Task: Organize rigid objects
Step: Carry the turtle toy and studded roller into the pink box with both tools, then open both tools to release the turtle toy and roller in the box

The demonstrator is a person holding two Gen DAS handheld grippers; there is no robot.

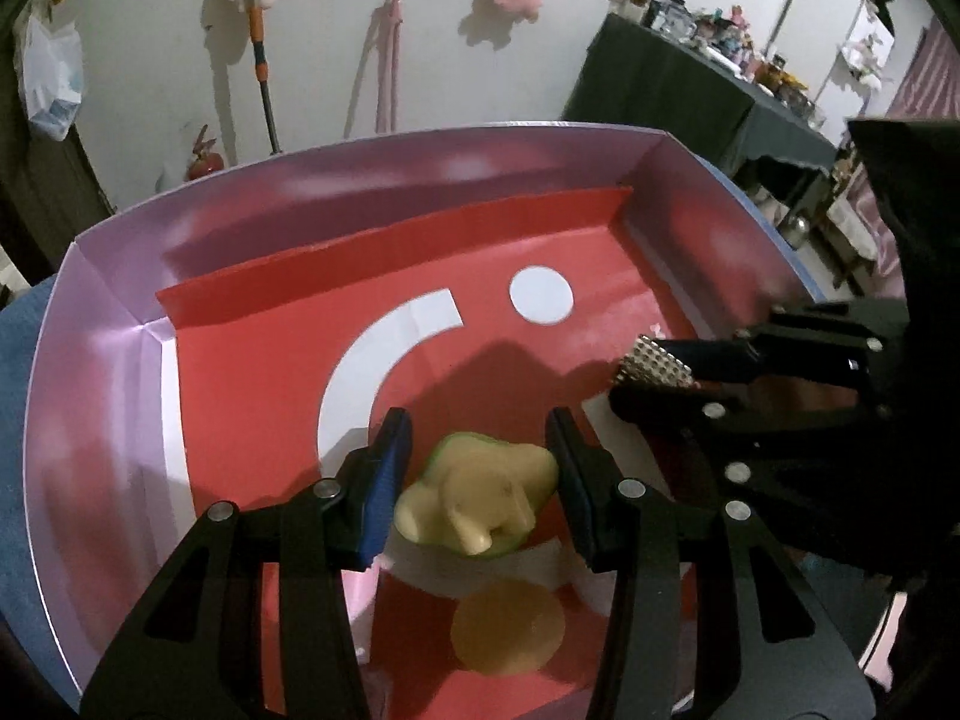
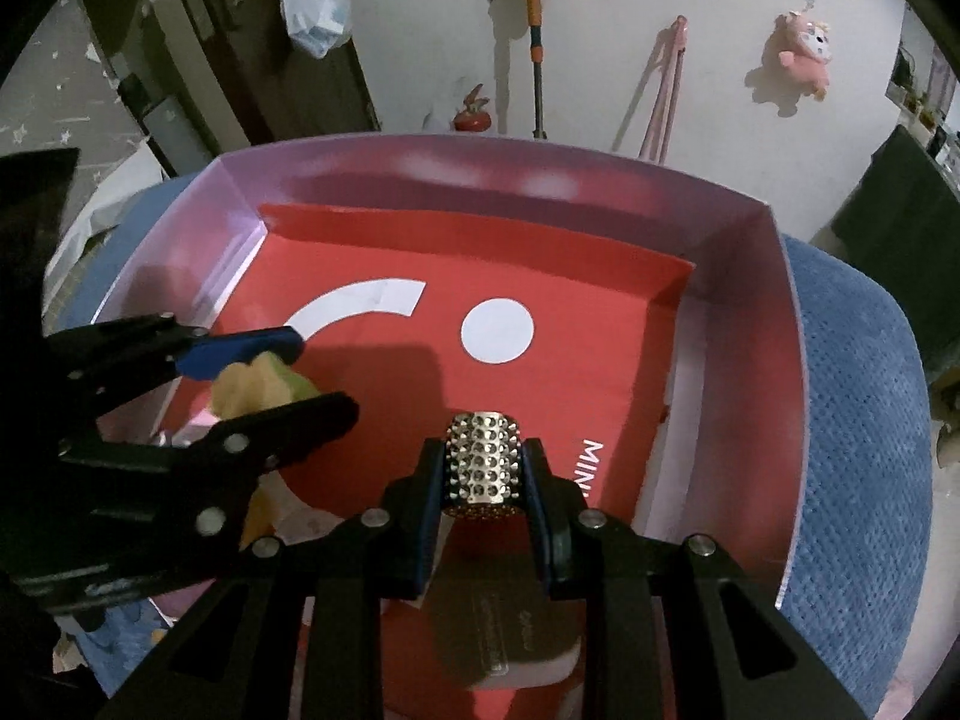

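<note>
A: From the left wrist camera we see our left gripper (image 1: 480, 468) low in the middle. Its jaws are a bit apart, with the pale yellow toy (image 1: 477, 495) sitting between them.

B: Do the pads squeeze it?

A: We cannot quite tell. The blue pads look just beside the toy, maybe touching it. The toy has a green edge and hangs over the red floor of the box (image 1: 108, 324), whose walls are shiny purple. A round yellow piece (image 1: 507, 627) lies on the floor at 6 o'clock from the toy. A white dot (image 1: 540, 294) is printed at 12 o'clock.

B: And at 3 o'clock?

A: Our right gripper (image 1: 654, 375) comes in there, clamped on the silver studded block (image 1: 654, 363).

B: Now the right wrist camera.

A: Here the right gripper (image 2: 483, 465) is at 6 o'clock, jaws closed tight on the silver studded block (image 2: 483, 459), one pad on each side. It is held above the red floor, inside the box (image 2: 774, 360).

B: And the other one?

A: The left gripper (image 2: 300, 375) reaches in from 9 o'clock with the pale yellow toy (image 2: 258, 384) between its fingers. The box rests on a blue cushion (image 2: 858, 450).
</note>
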